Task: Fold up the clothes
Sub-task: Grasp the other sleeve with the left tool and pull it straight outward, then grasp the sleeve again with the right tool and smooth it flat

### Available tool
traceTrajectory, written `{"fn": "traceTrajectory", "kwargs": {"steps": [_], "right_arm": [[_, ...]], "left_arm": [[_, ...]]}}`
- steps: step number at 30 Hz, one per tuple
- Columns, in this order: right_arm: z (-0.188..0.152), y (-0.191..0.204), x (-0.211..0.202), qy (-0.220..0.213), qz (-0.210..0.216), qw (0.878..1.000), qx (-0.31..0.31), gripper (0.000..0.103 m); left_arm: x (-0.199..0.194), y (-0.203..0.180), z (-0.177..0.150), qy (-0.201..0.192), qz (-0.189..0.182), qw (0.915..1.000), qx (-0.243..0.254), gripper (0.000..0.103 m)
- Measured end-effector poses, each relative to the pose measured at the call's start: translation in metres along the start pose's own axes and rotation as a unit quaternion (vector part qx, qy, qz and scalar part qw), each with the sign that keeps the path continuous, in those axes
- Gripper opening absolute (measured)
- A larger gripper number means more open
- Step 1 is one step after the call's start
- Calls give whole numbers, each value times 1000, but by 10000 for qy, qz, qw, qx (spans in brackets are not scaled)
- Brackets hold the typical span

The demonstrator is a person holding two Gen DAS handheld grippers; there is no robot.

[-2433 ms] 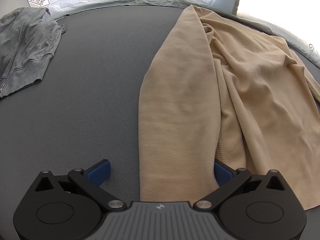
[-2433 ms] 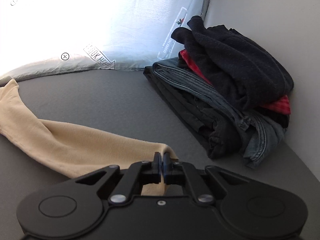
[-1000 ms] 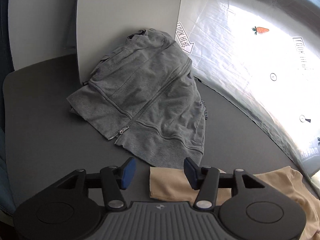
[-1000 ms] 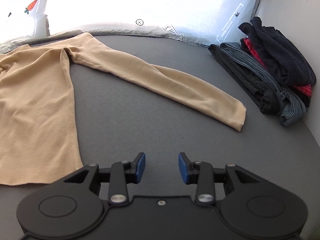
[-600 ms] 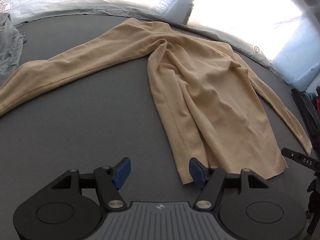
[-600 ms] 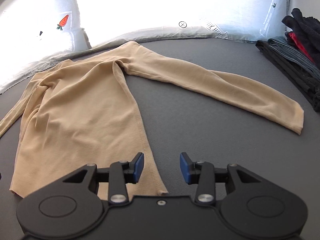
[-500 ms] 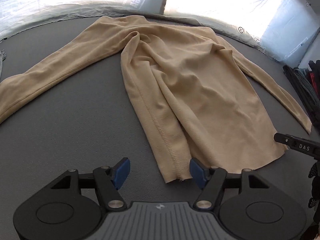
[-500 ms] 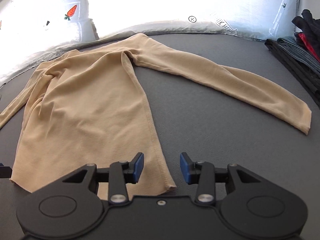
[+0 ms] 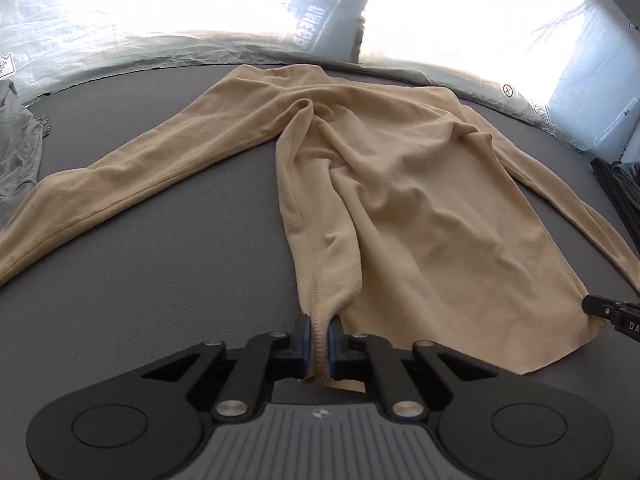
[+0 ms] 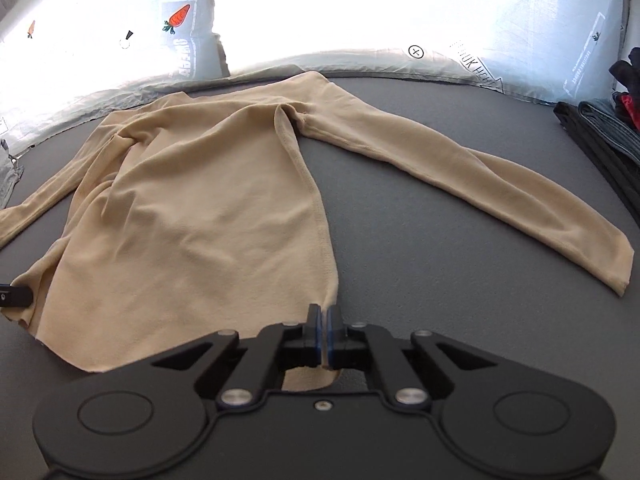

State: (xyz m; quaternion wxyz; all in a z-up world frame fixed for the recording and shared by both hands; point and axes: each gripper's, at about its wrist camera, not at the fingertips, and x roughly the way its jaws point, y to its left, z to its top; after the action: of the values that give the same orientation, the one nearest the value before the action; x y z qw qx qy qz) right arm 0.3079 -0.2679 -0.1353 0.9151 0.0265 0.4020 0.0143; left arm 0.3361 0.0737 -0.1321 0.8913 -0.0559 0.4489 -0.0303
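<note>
Change since half a second ago: both pairs of fingers stood apart over the hem; each pair has since closed onto a hem corner.
Left gripper [image 9: 319, 338]: blue pads pressed onto a bunched fold of the side seam at the hem, cloth filling the narrow gap between them.
Right gripper [image 10: 323, 336]: pads drawn together on the opposite hem corner, a thin layer of cloth pinched between; a flap of hem shows behind the fingers.
Tan long-sleeved shirt [image 9: 420, 208]: lies on the dark grey surface [image 9: 168, 288], body running away from both pairs of fingers toward the far edge, collar end farthest.
Sleeves: one stretches out left of the left fingers, the other out right of the right fingers, each flat and nearly straight.
Cross view: the right gripper's tip shows at the far right hem corner in the left wrist view; the left gripper's tip shows at the left edge of the right wrist view.
Open room: bare surface lies left of the left fingers below the sleeve, and right of the right fingers between body and sleeve.
Edges: grey garment [image 9: 18, 152] at the far left; stack of dark folded clothes [image 10: 600, 136] at the far right; bright plastic sheeting [image 9: 200, 12] with carrot prints beyond the collar.
Material: soft, thin knit, stitched seams along the sides, deep creases down the left half of the body.
</note>
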Motion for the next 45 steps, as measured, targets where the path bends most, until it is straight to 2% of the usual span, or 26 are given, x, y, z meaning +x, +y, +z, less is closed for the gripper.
{"fn": "traceTrajectory", "kwargs": {"steps": [3, 6, 9, 11, 13, 15, 17, 19, 21, 23, 24, 25, 27, 28, 31, 34, 38, 42, 43, 45], "right_arm": [[7, -7, -35, -255, 124, 9995, 138, 2], [9, -13, -72, -429, 249, 9986, 174, 2], [-14, -16, -69, 52, 364, 9992, 147, 2], [-31, -17, -61, 444, 452, 9979, 126, 2], [-47, -20, -47, 840, 482, 9950, 236, 3], [-52, -28, -37, 1077, 528, 9911, 585, 5], [-48, -36, -39, 955, 492, 9912, 771, 13], [-41, -46, -44, 704, 348, 9937, 800, 35], [-35, -55, -44, 533, 206, 9949, 835, 35], [-26, -68, -38, 402, 9, 9948, 931, 37], [-22, -74, -35, 324, -93, 9947, 973, 38], [-19, -78, -33, 245, -178, 9945, 1004, 42], [-11, -90, -28, 68, -352, 9937, 1064, 47], [-7, -96, -25, -18, -446, 9930, 1094, 54], [7, -119, -12, -196, -795, 9901, 1139, 66], [21, -147, 5, -341, -1198, 9845, 1234, 70], [36, -196, 30, -434, -1744, 9694, 1669, 72], [39, -242, 56, -320, -2132, 9495, 2280, 72], [37, -249, 61, -262, -2166, 9475, 2338, 72], [33, -259, 72, -112, -2188, 9465, 2370, 71]], "left_arm": [[-51, 22, -1, -273, -74, 9983, -512, 5], [-95, 27, -14, -346, -108, 9966, -735, 6], [-105, 22, -41, -91, 95, 9978, -649, 6], [-88, 18, -64, 335, 329, 9972, -578, 6], [-68, 24, -84, 880, 425, 9918, -820, 7], [-62, 32, -88, 1072, 379, 9880, -1046, 10], [-67, 33, -81, 920, 477, 9889, -1063, 26], [-71, 31, -70, 693, 573, 9915, -939, 55], [-71, 22, -59, 528, 684, 9931, -794, 67], [-65, 10, -43, 430, 748, 9944, -605, 71], [-60, 3, -36, 393, 761, 9951, -503, 77], [-55, -3, -29, 361, 764, 9956, -405, 84], [-41, -18, -17, 290, 764, 9964, -215, 90], [-32, -26, -10, 276, 749, 9967, -119, 91], [-4, -46, 6, 343, 691, 9970, 117, 96], [31, -65, 22, 468, 703, 9960, 297, 97], [70, -80, 37, 675, 902, 9926, 461, 97], [97, -86, 42, 974, 1058, 9882, 523, 98], [101, -87, 43, 990, 1107, 9875, 530, 103], [104, -86, 43, 980, 1097, 9880, 480, 103]]}}
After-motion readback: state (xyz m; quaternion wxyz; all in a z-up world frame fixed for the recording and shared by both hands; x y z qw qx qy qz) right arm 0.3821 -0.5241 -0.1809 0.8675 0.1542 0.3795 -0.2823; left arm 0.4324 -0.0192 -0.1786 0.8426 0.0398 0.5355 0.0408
